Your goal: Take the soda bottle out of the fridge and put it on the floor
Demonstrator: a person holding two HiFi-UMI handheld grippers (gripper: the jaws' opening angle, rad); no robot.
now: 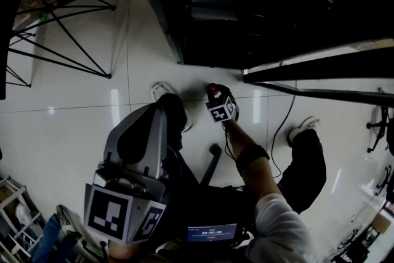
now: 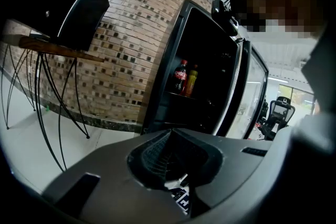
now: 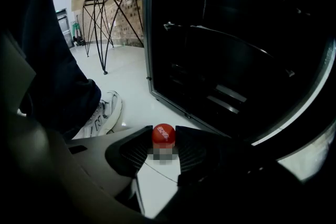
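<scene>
**Right gripper (image 3: 164, 145) clamped on bottle (image 3: 164, 134), low in front of the fridge (image 3: 236, 60)**

Bottle: only the red cap with white print shows clearly, poking up between the jaws. The neck under it is covered and the body hangs below the jaws out of sight, so fill level and label can't be read. It is outside the fridge, over the white floor (image 3: 126, 81) just in front of the open cabinet. No view shows whether its base touches the tiles.

Grip: the pads press in from both sides just under the cap. Likely reason: a neck hold keeps the bottle hanging upright, so it can go down base first. The head view shows the arm stretched down and forward with the cap at the far end, which fits a set-down.

Stage, my read: removal is done and placement is in hand. Release waits for the base to be flat on the floor.

Around it: a shoe (image 3: 102, 113) is near the gripper on the side away from the fridge, so the person is down low. The fridge interior is dark with bare shelves on this side.

Left gripper (image 2: 170, 136): jaws together, nothing in them. It is held up and back, apart from the work, probably just kept clear. Its view looks at the fridge from further off, where a cola bottle (image 2: 180, 75) and a yellow bottle (image 2: 191, 80) stand side by side on a shelf.
</scene>
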